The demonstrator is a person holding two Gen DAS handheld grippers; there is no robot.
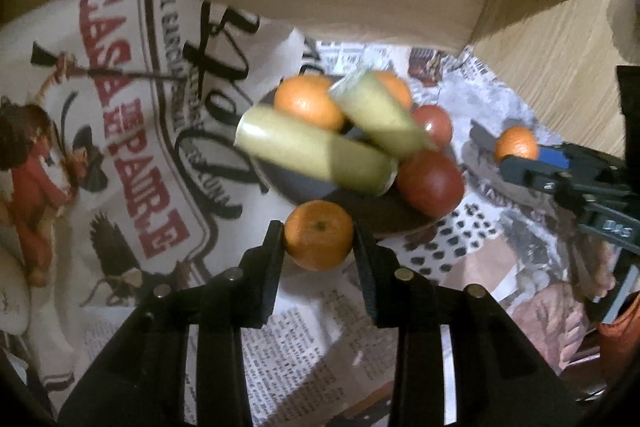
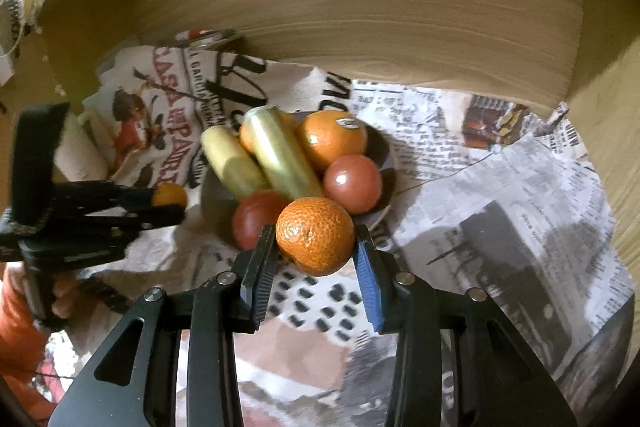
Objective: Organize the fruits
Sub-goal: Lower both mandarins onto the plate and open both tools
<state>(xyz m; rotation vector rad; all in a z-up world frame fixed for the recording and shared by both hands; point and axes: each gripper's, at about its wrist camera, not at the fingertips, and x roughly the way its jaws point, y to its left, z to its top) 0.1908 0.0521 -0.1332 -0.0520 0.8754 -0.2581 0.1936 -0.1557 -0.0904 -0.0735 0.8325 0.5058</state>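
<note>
Between the fingers of the left gripper (image 1: 319,235) sits a small mandarin (image 1: 319,235), pinched on both sides just short of the dark bowl (image 1: 304,187). The right gripper (image 2: 316,237) clamps a second mandarin (image 2: 316,235) in the same way — its fingers (image 2: 370,291) are faced with blue pads — and holds it above the bowl's near rim. Already in the bowl lie two pale yellow-green cylinders (image 2: 256,159), two oranges (image 2: 332,141) and two reddish round fruits (image 2: 352,183) (plums or tomatoes, I cannot tell which).

Both hands seem to be at the delivery step, with most of the fruit gathered. To do it well, I would bring each mandarin over a gap beside the red fruits, lower it until it rests on something, and only then open the fingers; dropped from height onto that heap, it would likely roll out onto the worktop. One hand at a time keeps the grippers apart.

Newsprint cloth (image 1: 132,131) covers the worktop; red capitals on it seem to read "CASA" and "PAIR" — the rest is too blurred. One orange carries a small sticker (image 2: 347,123), unreadable.
</note>
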